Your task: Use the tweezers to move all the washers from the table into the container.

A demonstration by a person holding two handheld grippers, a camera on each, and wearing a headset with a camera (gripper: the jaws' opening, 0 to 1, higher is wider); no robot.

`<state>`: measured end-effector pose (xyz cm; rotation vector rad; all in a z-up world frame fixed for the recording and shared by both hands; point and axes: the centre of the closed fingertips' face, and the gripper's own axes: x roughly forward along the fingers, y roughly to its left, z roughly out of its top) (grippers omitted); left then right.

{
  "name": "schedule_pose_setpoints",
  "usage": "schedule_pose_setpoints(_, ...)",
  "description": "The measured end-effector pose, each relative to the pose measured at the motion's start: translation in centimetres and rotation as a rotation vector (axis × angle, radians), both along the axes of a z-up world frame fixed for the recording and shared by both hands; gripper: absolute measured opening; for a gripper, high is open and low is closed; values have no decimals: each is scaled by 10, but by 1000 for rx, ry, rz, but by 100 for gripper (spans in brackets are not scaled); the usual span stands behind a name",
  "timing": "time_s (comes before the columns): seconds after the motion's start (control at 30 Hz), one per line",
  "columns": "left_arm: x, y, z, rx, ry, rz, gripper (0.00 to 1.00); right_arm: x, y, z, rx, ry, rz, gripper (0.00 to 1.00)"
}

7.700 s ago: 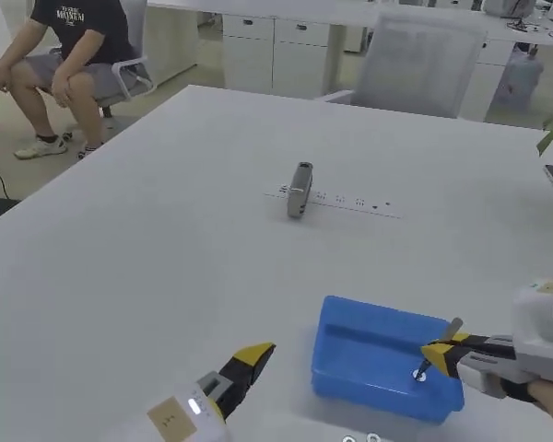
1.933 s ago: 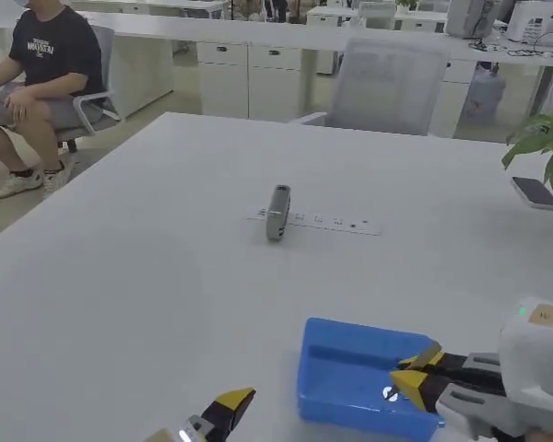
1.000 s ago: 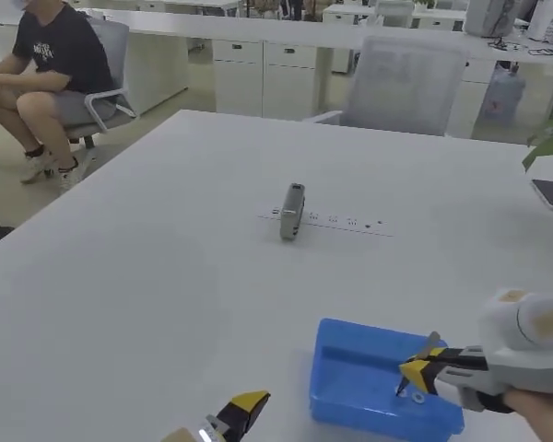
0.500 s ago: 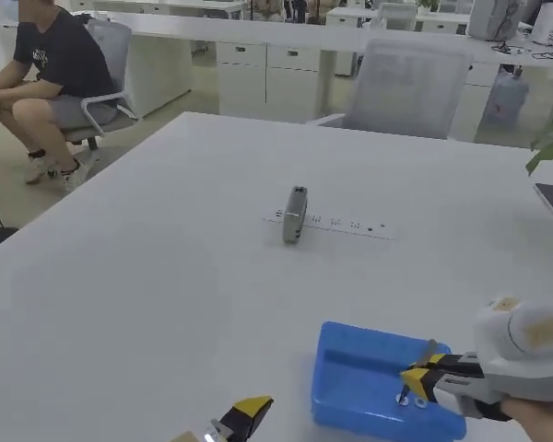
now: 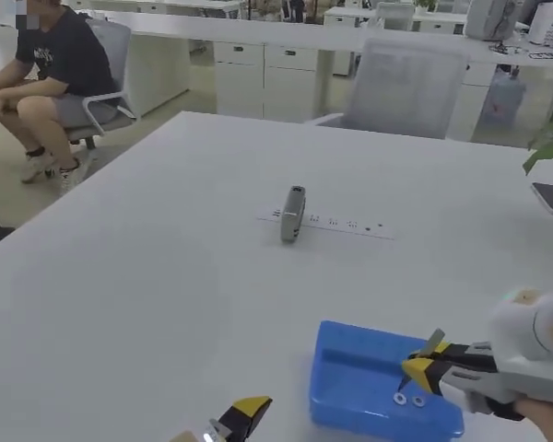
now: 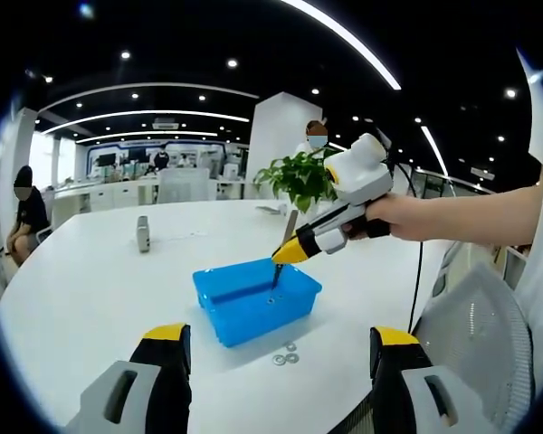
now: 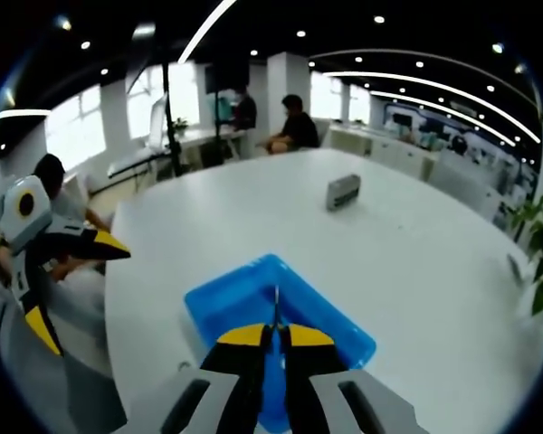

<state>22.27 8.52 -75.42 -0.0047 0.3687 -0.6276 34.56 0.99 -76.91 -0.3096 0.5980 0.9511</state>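
right claw (image 5: 415, 370): pressed together on the tweezers (image 7: 275, 312), hanging over the right part of the container (image 5: 350, 354), which is blue.
tweezers' axis: slanting from the claw down and left, tips just above the container floor.
left claw (image 5: 251, 406): spread wide, holding nothing, low and left of the container.
washers in container (image 5: 408, 400): two, lying flat under the tips.
washers on counter (image 6: 286, 354): a small cluster just off the container's near wall. The right claw is nearer, so the tips likely must come nearward over that wall.
counter (image 5: 147, 295): white, smooth; grey power strip (image 5: 295, 214) far off.
room: open office, a person (image 5: 55, 74) seated far left.
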Motion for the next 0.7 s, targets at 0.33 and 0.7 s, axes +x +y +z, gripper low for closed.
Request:
schedule_pose_setpoints(0.33, 0, 0, -2, 7, 6, -1, 82, -16, 5, 19, 28, -29, 29, 3)
schedule_pose_setpoints(0.7, 0, 0, -4, 20, 11, -5, 82, -45, 14, 23, 60, -15, 68, 3)
